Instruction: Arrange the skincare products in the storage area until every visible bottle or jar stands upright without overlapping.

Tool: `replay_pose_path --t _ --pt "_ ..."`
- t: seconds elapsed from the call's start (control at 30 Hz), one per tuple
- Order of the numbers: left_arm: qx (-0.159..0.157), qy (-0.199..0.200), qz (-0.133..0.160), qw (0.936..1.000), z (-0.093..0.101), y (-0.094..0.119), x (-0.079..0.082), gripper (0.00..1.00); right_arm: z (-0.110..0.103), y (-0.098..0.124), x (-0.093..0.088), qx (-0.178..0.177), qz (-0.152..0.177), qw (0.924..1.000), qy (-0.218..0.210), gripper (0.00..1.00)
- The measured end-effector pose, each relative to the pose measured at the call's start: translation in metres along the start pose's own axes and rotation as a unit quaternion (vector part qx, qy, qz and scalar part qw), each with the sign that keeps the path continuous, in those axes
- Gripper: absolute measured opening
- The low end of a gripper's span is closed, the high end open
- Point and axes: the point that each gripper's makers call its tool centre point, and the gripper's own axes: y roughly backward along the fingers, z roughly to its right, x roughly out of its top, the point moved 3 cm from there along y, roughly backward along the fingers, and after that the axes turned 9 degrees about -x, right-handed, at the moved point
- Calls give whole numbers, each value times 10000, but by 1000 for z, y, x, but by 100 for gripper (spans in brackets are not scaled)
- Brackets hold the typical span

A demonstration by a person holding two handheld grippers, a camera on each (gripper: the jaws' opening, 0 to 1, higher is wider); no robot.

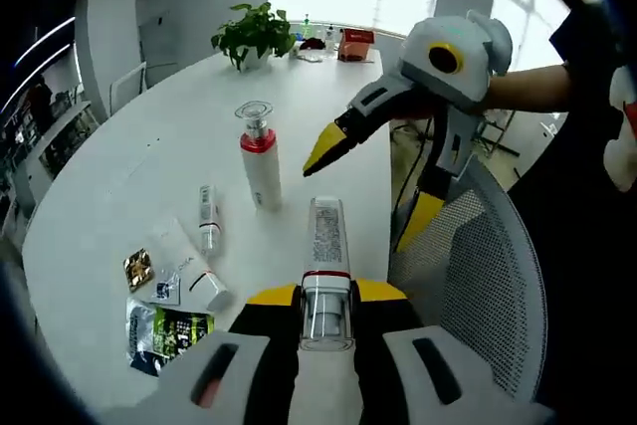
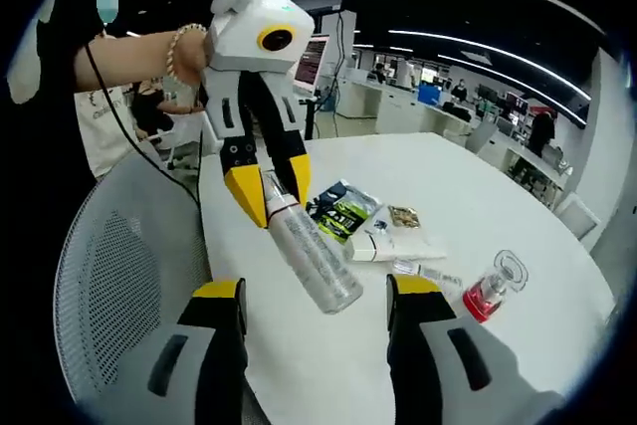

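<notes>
Held by its cap in the left gripper (image 1: pixel 326 298), a clear bottle (image 1: pixel 325 256) hangs above the table (image 1: pixel 119 196). Right gripper (image 2: pixel 314 311) is spread, holding nothing. One pump bottle (image 1: pixel 260 156) stands; two tubes (image 1: pixel 208 218) lie flat, so most remains.

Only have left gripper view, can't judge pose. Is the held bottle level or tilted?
Observer: Tilted. In right gripper view the bottle slopes down from the left gripper, free end lowest.
Operator: Is the right gripper on it?
Observer: No. The right gripper is open, and the bottle's free end shows between its jaws with a gap on each side. How far ahead it is, I cannot tell.
Operator: What's past the table on that side?
Observer: Rows of office desks under ceiling lights.
</notes>
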Motion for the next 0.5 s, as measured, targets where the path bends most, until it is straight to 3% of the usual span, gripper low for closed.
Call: replay_pose_path --t 0.23,0.4,0.5 --pt "-273 -314 -170 9990 9 0 5 16 -14 -8 7 513 -131 9972 532 39" --pt "-523 -384 -29 9979 18 4 7 16 -20 -9 4 722 -235 9945 727 25" --pt "-578 -379 43 9976 21 5 6 16 -26 -6 5 794 -185 9948 613 24"
